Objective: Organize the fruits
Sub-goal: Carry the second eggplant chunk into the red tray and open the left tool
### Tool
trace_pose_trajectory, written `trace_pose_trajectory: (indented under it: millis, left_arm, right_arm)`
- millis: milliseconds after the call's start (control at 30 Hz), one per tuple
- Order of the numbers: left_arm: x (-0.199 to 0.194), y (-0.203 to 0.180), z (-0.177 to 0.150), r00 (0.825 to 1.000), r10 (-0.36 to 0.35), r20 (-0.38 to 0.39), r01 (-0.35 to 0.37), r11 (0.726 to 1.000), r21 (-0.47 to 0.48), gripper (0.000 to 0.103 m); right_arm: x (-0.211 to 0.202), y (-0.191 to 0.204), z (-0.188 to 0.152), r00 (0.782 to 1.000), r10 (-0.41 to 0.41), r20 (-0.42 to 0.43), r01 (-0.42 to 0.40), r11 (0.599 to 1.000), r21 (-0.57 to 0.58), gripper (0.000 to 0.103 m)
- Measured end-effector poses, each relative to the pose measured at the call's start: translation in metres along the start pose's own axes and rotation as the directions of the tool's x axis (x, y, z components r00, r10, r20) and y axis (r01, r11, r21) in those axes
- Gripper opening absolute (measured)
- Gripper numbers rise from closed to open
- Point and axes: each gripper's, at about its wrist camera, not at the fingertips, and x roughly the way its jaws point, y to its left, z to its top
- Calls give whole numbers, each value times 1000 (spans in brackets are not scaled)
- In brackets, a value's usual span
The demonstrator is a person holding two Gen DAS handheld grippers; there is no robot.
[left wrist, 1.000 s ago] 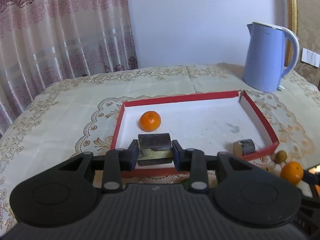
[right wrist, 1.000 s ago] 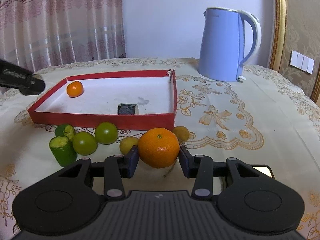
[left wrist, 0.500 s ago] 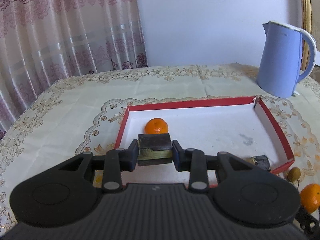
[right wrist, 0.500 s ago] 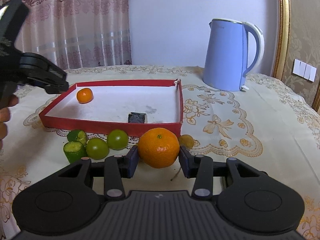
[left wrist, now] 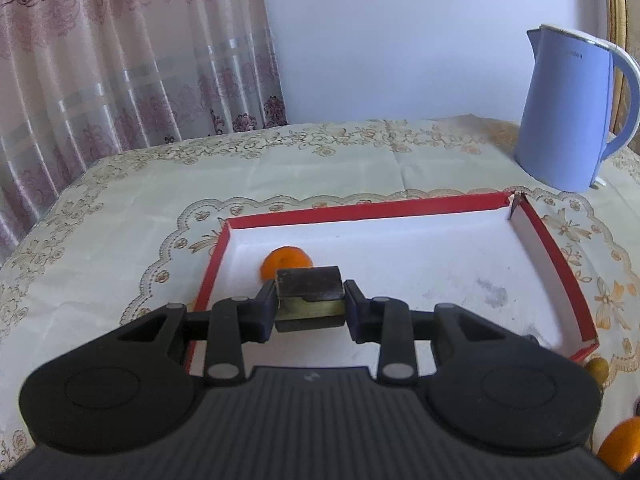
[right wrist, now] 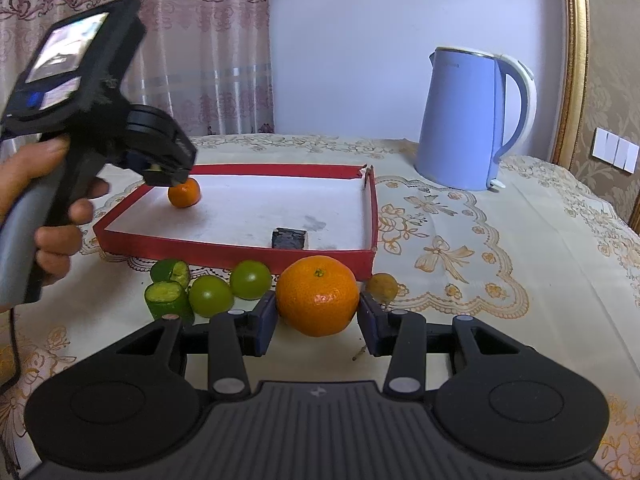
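Soft daylight through the curtain (left wrist: 120, 60); sharp centre, fisheye-bent edges.

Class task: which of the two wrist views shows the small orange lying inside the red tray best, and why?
The right wrist view: the small orange shows almost whole inside the red tray, only its top edge behind the left gripper. In the left wrist view, the dark block held by that gripper hides the orange's lower half.

Tray (right wrist: 240, 245) sits mid-table, kettle (right wrist: 464, 120) behind its right corner. In tray: tangerine (right wrist: 184, 194) far left, dark block (right wrist: 289, 238) near front wall. Before the tray: cucumber pieces (right wrist: 166, 294) left, two round fruits (right wrist: 230, 286), big orange (right wrist: 317, 295), small fruit (right wrist: 382, 286) right.
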Motion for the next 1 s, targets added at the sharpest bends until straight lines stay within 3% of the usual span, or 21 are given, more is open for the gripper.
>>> trace_pose_trajectory:
  millis: [1000]
  left_arm:
    - [77,-43,19,995,15,-99,-9,998,61,33]
  right_arm:
    - [0,-3,0,1000,5,-2,-5,1000,-7,42]
